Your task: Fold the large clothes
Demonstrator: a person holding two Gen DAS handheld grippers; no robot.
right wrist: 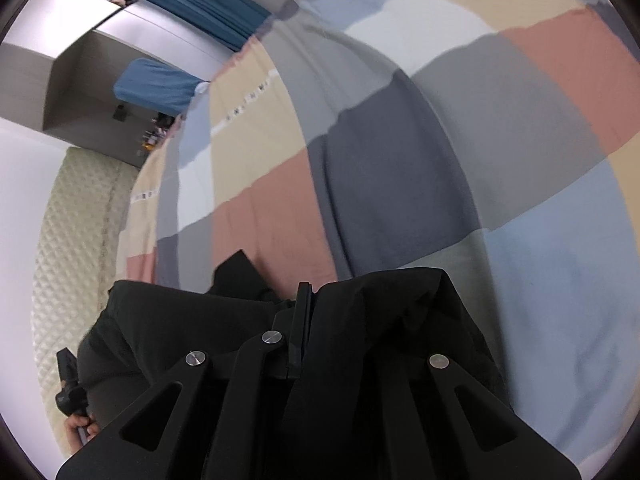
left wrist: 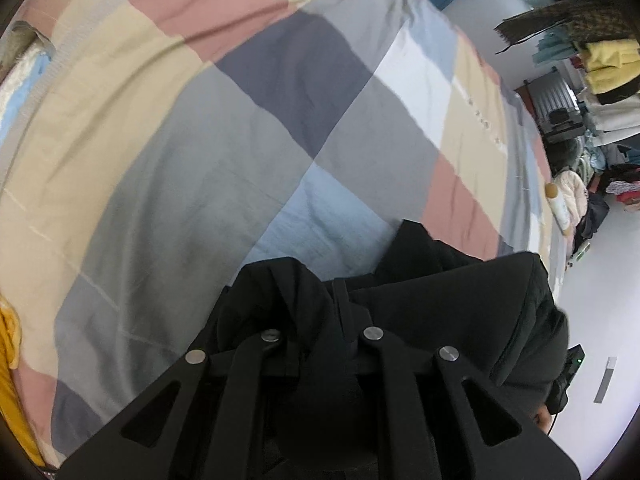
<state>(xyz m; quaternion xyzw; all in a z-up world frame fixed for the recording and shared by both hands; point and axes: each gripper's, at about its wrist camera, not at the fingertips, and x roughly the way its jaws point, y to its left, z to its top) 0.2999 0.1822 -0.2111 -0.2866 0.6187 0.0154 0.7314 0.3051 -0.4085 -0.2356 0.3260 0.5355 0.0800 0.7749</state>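
A large black garment (left wrist: 460, 300) hangs between my two grippers above a bed with a patchwork cover (left wrist: 200, 140). My left gripper (left wrist: 328, 300) is shut on a bunched edge of the black garment, which drapes over its fingers. In the right wrist view the same garment (right wrist: 180, 320) stretches to the left. My right gripper (right wrist: 316, 300) is shut on another edge of it, and cloth hides the right finger. The patchwork cover (right wrist: 400, 140) fills the view behind.
A yellow cloth (left wrist: 12, 360) lies at the bed's left edge. Shelves with folded clothes (left wrist: 608, 68) and piled clothes stand on the right beyond the bed. A bottle (left wrist: 558, 208) lies at the bed's edge. A quilted headboard (right wrist: 80, 260) and blue curtains (right wrist: 208, 4) show in the right wrist view.
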